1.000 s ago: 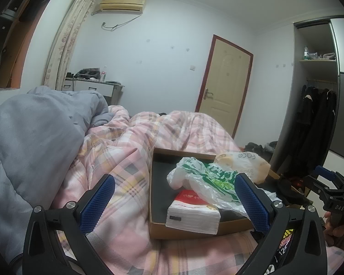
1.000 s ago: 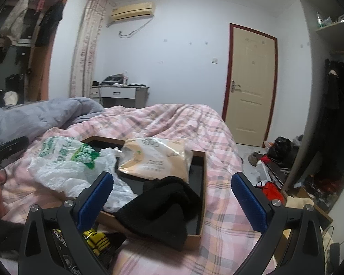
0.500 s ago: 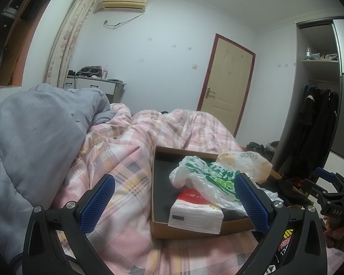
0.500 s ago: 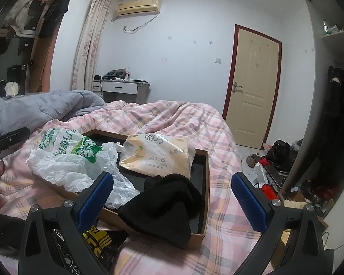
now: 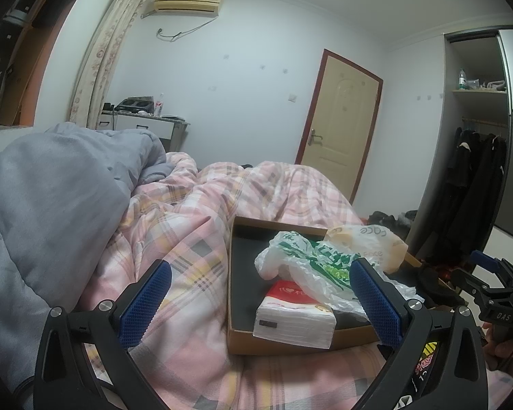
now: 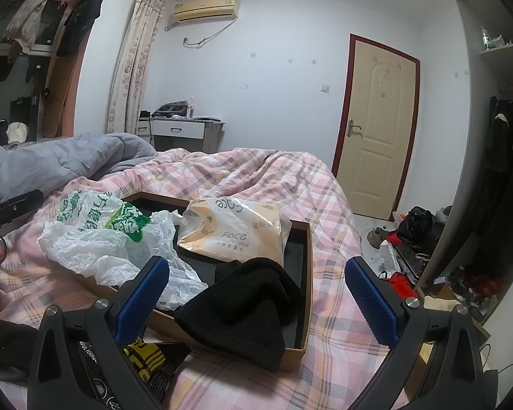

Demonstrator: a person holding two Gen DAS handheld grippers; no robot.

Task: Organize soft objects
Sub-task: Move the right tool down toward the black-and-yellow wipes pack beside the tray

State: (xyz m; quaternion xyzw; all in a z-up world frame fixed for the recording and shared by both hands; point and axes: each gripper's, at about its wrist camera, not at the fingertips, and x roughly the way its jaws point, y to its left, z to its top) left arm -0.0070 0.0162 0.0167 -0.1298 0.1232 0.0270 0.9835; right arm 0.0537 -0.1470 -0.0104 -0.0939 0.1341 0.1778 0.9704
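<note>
The brown box (image 6: 307,273) sits low in the middle of the frame on the pink bed cover (image 6: 256,174). A black knit hat (image 6: 246,304) flops over its near edge. It looks soft, light and squashy, so pinch a thick fold at the top. The white plastic bag (image 6: 119,239) looks thin and slippery. The right gripper (image 6: 256,302) and left gripper (image 5: 260,307) are both wide apart, holding nothing.

We see our left gripper (image 5: 260,307) spread wide above the pink plaid quilt (image 5: 195,232), the cardboard tray (image 5: 290,341) near-right holding a tissue pack (image 5: 294,321) and plastic bag (image 5: 307,263).
</note>
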